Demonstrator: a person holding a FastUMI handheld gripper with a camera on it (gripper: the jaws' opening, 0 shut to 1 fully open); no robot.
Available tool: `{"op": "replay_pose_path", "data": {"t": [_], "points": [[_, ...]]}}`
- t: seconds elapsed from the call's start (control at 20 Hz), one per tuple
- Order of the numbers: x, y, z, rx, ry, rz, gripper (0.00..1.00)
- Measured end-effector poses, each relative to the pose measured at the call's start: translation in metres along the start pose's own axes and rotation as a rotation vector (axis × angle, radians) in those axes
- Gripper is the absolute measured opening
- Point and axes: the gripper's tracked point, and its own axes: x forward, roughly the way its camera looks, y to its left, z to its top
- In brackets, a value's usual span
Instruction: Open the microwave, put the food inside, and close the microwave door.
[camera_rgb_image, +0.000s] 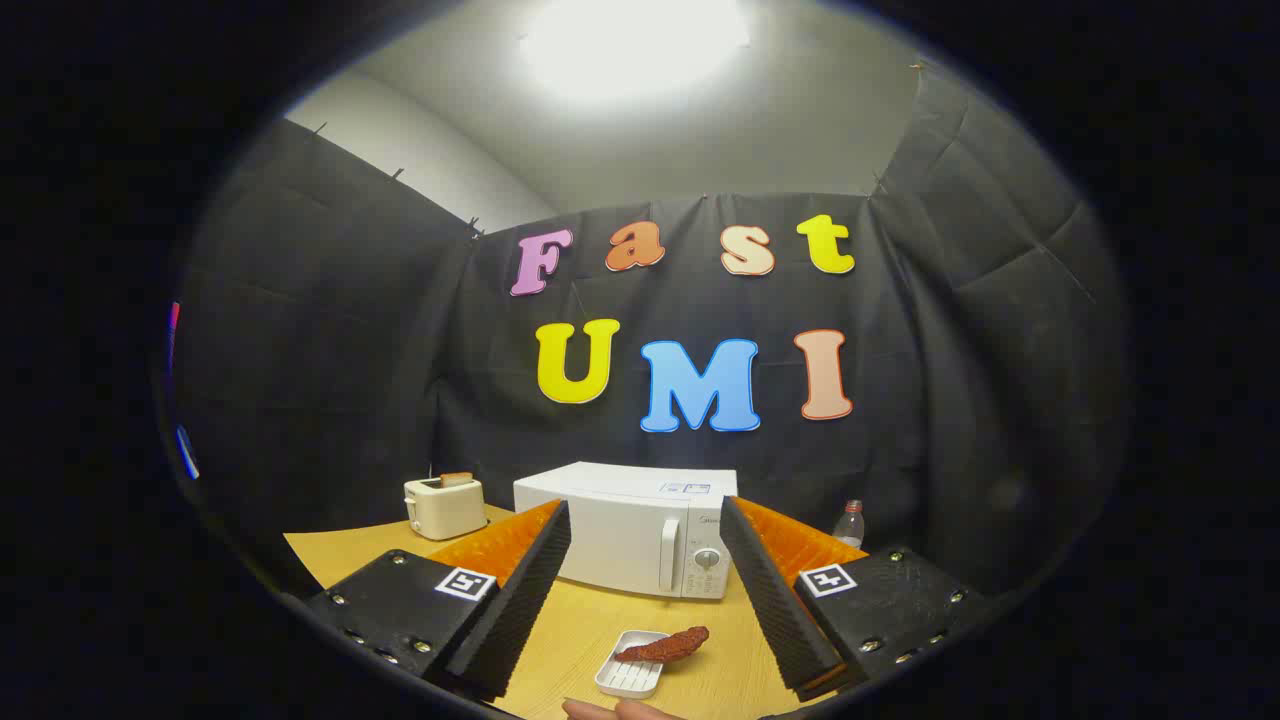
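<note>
A white microwave (625, 535) stands on the wooden table (590, 625) beyond my fingers, its door shut, with a vertical handle (668, 553) and a dial (707, 559) on its right side. Between my fingers, on the table, lies a small white tray (630, 677) with a reddish-brown piece of food (663, 646) resting across it. My gripper (645, 590) is open, its fingers spread wide to either side of the tray and above it, touching nothing.
A cream toaster (445, 506) with a slice of bread in it stands left of the microwave. A clear plastic bottle (849, 524) stands right of it. A person's fingertips (620, 711) show at the table's near edge, below the tray.
</note>
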Motion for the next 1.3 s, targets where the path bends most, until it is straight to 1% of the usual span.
{"op": "replay_pose_path", "data": {"t": [0.8,1.3], "points": [[-0.001,0.005,0.001,0.001,0.002,0.008,0.95],[0.006,0.011,-0.008,-0.004,0.018,0.013,0.95]]}}
